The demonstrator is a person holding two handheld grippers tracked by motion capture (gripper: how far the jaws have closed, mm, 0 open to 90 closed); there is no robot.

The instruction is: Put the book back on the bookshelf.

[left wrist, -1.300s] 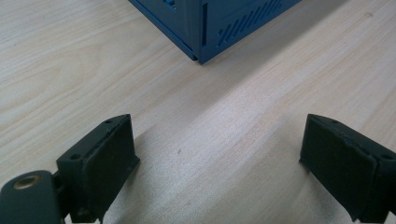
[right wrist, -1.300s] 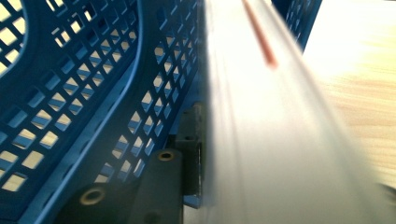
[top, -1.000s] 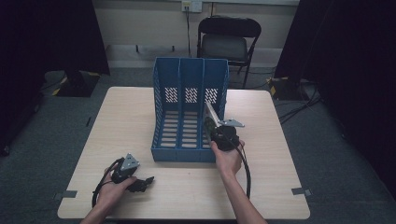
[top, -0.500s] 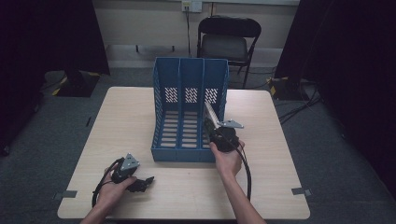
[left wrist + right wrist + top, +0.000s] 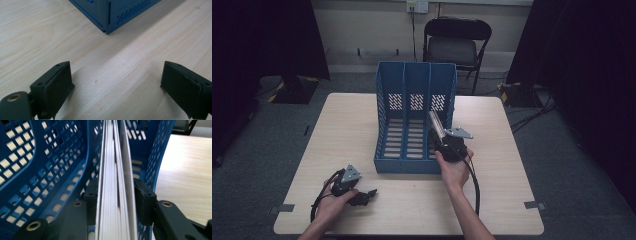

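Note:
A blue three-slot file rack (image 5: 414, 120) stands upright in the middle of the table. My right gripper (image 5: 446, 145) is at the front of its right-hand slot, shut on a thin stack of white sheets (image 5: 436, 125) that leans into that slot. In the right gripper view the jaws (image 5: 115, 200) clamp the white stack (image 5: 113, 170) edge-on between the perforated blue walls (image 5: 45, 170). My left gripper (image 5: 363, 196) rests on the table near the front left, open. In the left gripper view, bare wood lies between its wide-apart jaws (image 5: 116, 85), with the rack's corner (image 5: 117, 12) ahead.
The light wooden table (image 5: 512, 200) has bare surface on both sides of the rack and along the front. A black folding chair (image 5: 456, 42) stands behind the table. Cables lie on the floor (image 5: 537, 107) at the right.

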